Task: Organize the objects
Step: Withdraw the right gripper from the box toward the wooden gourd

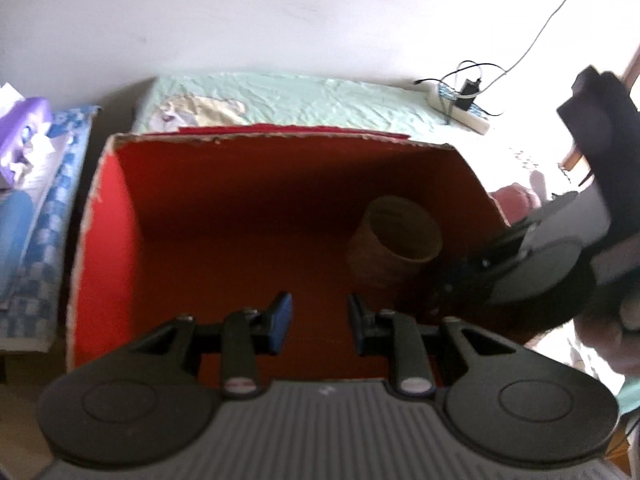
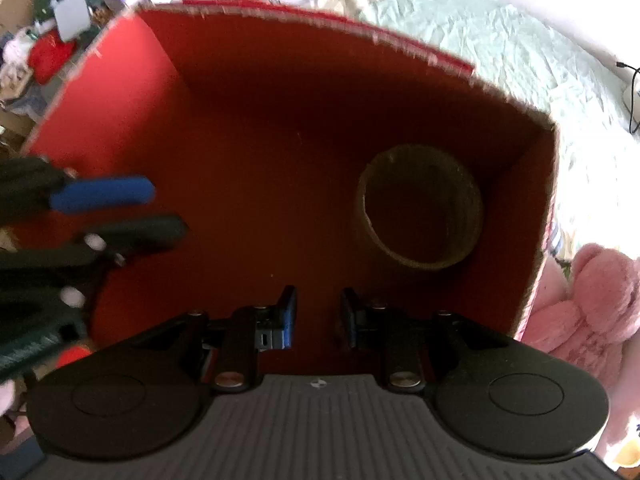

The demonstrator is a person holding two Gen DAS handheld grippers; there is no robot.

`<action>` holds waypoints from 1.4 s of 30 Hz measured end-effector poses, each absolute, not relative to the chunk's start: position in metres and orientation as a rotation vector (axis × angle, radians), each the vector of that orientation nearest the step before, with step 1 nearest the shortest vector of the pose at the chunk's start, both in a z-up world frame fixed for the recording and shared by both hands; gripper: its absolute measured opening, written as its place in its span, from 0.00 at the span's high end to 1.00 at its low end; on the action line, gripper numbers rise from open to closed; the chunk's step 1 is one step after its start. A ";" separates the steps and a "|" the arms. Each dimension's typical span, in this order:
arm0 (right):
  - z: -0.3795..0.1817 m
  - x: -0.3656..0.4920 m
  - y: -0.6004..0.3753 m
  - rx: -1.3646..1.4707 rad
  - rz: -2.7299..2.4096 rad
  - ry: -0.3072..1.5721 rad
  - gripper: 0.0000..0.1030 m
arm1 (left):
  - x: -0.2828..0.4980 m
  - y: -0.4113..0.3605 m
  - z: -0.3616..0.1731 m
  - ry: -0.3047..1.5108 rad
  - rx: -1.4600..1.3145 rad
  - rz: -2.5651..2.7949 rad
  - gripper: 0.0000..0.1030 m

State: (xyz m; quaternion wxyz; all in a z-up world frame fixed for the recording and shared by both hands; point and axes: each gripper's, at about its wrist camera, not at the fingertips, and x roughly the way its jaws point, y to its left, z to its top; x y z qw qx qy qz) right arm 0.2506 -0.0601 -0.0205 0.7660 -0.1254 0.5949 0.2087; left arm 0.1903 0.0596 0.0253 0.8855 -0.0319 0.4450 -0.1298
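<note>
A red cardboard box (image 1: 104,240) (image 2: 120,100) stands open on a bed. A tan woven cup (image 1: 396,240) (image 2: 420,224) stands upright in its far right corner, mouth up and dark inside. My left gripper (image 1: 318,312) hovers over the box's near side, its blue-padded fingers a little apart with nothing between them. From the right wrist view it reaches in from the left edge (image 2: 168,210). My right gripper (image 2: 318,304) points down into the box just in front of the cup, fingers narrowly apart and empty. In the left wrist view it shows dimly at the box's right wall (image 1: 448,284).
The box rests on a pale green bedsheet (image 1: 300,96). A power strip with a charger and cables (image 1: 460,104) lies at the bed's far right. Something pink and fluffy (image 2: 592,304) sits against the box's right side. Blue patterned fabric (image 1: 40,200) and clutter (image 2: 52,40) lie to the left.
</note>
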 end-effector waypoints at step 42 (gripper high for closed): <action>0.045 0.135 -0.168 0.130 0.535 0.813 0.70 | 0.114 -0.027 0.069 0.872 0.069 0.178 0.41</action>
